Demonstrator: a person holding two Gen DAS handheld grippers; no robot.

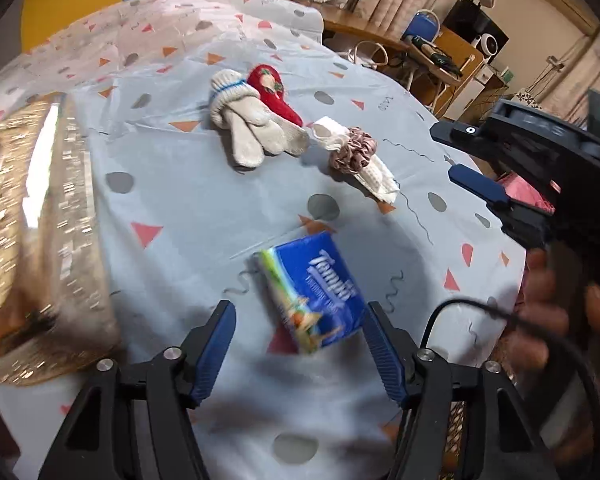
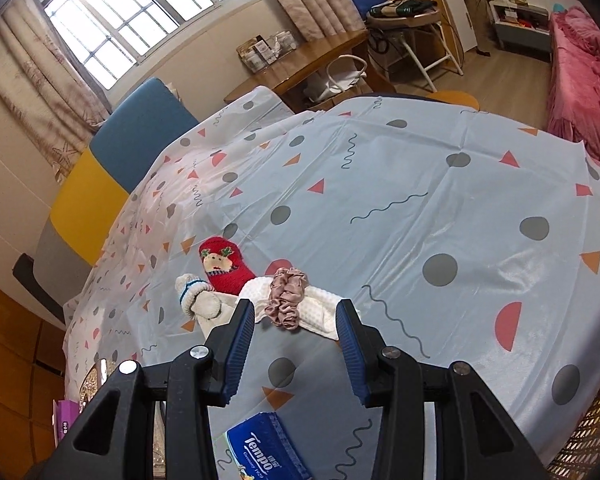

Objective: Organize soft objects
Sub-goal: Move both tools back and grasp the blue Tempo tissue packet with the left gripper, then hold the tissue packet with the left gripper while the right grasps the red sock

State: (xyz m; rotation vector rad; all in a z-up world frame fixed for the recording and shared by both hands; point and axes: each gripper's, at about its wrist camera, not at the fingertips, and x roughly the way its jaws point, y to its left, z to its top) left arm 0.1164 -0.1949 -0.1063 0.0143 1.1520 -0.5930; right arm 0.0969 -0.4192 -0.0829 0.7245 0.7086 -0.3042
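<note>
A blue Tempo tissue pack (image 1: 314, 294) lies on the patterned tablecloth, between the tips of my open left gripper (image 1: 300, 336), not gripped. It also shows in the right wrist view (image 2: 266, 450). Farther back lie white knit gloves (image 1: 248, 124), a red sock with a reindeer face (image 1: 272, 92), and a pink scrunchie (image 1: 352, 150) on a white waffle cloth (image 1: 380, 180). My right gripper (image 2: 296, 328) is open and empty, hovering just short of the scrunchie (image 2: 286, 300) and cloth (image 2: 320, 316). The gloves (image 2: 202, 300) and sock (image 2: 222, 264) sit to their left.
A shiny gold woven basket (image 1: 36, 240) stands at the left of the table. The right gripper's body (image 1: 540, 168) and the hand holding it (image 1: 548, 312) are at the right table edge. A pink bed (image 2: 580, 80) and desks lie beyond the table.
</note>
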